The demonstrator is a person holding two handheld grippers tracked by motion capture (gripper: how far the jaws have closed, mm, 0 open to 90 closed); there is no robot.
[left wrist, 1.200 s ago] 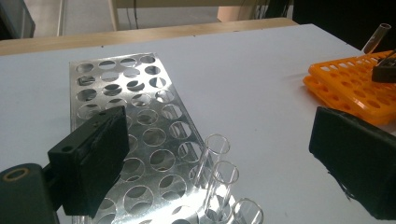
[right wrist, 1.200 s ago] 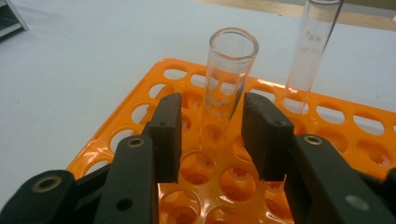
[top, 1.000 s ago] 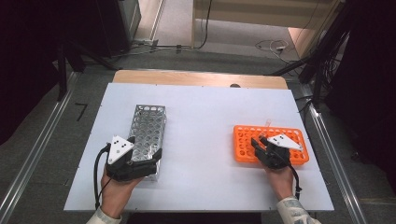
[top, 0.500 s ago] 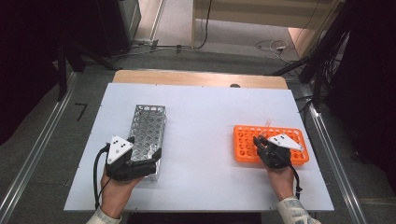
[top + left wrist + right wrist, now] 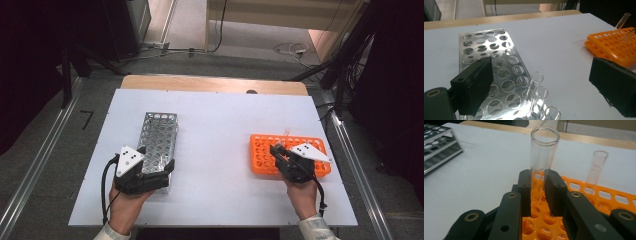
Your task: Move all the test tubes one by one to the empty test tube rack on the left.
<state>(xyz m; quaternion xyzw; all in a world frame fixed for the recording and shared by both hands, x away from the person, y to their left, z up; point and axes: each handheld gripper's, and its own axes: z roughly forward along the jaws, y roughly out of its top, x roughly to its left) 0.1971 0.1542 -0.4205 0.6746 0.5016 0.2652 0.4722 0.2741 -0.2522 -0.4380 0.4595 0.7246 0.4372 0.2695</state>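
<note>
Tube (image 5: 543, 157) stands upright between the jaws of the right gripper (image 5: 538, 183), which have just been closing and now pinch its lower part over the orange rack (image 5: 262, 157) at the right of the worktop (image 5: 220, 125), so I judge it gripped and about to be carried over. One more tube (image 5: 596, 168) stands in that rack, while three tubes (image 5: 537, 97) already sit in the metal rack (image 5: 157, 135) at the left. Left gripper (image 5: 544, 82) has its jaws wide apart around that rack's near end, holding nothing, so the transfer looks partly done
</note>
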